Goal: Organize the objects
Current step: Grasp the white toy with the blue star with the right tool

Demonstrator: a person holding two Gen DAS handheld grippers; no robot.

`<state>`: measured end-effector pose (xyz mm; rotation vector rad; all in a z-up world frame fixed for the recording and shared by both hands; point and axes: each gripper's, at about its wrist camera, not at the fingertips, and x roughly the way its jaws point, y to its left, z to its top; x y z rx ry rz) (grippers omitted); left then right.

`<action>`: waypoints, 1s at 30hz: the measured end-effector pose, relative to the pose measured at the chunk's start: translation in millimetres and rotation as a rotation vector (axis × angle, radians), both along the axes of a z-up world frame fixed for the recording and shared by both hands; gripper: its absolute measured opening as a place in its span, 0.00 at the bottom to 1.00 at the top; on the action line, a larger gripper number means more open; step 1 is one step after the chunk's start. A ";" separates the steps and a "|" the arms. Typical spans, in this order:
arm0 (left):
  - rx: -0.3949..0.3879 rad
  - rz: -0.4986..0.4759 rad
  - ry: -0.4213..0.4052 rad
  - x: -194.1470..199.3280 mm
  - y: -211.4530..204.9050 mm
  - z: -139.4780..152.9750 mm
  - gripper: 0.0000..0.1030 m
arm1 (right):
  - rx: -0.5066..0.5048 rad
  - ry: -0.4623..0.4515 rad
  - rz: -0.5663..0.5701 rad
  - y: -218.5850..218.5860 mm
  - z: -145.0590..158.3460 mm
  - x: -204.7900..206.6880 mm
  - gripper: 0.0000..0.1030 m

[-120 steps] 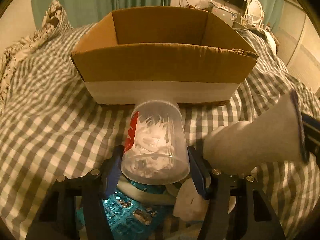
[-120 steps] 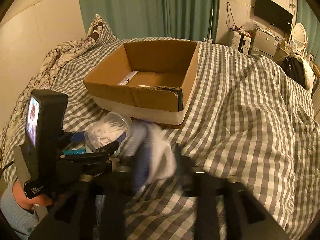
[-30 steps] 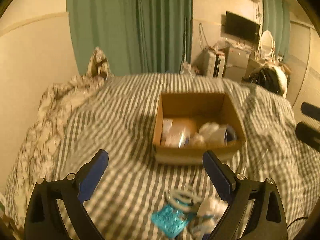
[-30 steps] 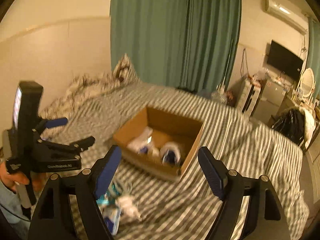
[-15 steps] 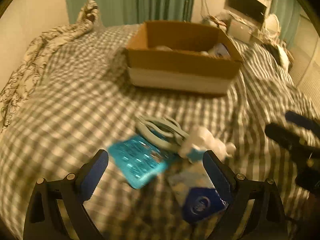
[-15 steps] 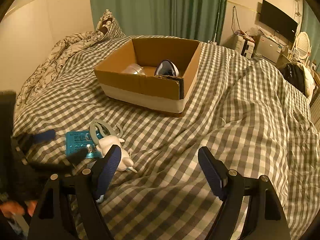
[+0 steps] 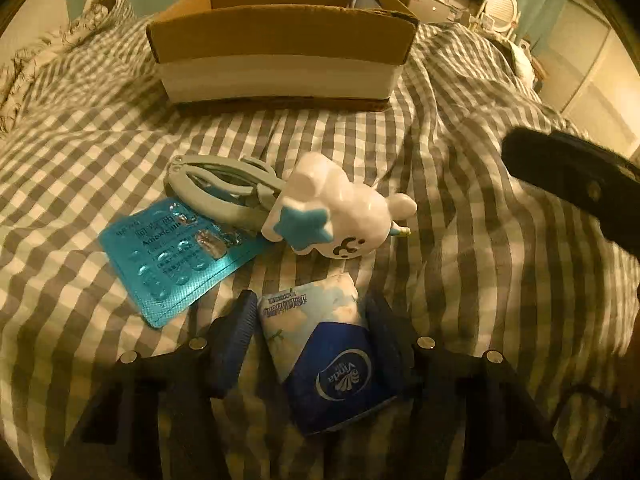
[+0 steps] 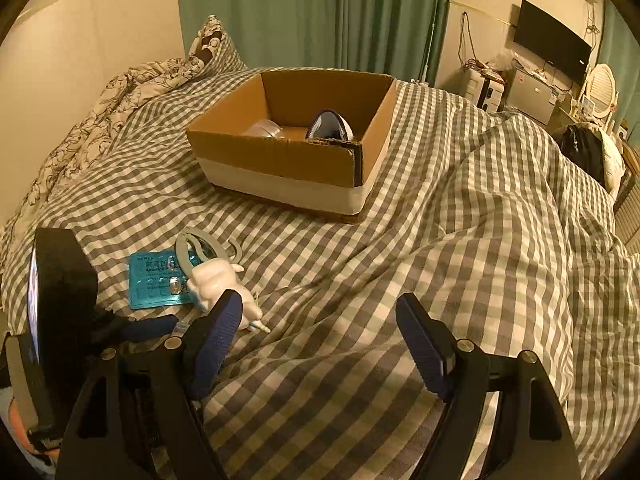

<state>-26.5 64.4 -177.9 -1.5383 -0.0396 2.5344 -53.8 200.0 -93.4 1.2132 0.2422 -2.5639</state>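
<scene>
Tissue pack (image 7: 320, 344) (blue and white, with a round logo on its dark end) lies on the checked bedcover (image 7: 460, 240) between the two blue pads of the left gripper (image 7: 316, 336); the jaws are drawn in narrow around it, both pads close against its sides, though a firm squeeze cannot be told from the left wrist view. Just beyond it a white toy with a blue star (image 7: 340, 208) rests partly on a grey plastic clip tool (image 7: 216, 186), and a teal blister pack of pills (image 7: 176, 248) lies to the left, its corner under the clip tool. Farther back stands the cardboard box (image 7: 280, 32), open at the top. In the right wrist view the box (image 8: 288, 160) holds a clear tub (image 8: 266, 128) and a rolled sock with a dark blue rim (image 8: 330, 124). The right gripper (image 8: 320, 340) hangs above bare bedcover (image 8: 480, 220) with its jaws spread wide and nothing between them, the toy (image 8: 216, 284) just beside its left pad.
</scene>
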 end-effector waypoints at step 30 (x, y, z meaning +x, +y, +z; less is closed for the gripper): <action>-0.046 0.191 0.144 -14.8 -86.9 47.7 0.53 | 0.097 -0.259 0.137 -70.0 -81.6 -50.5 0.54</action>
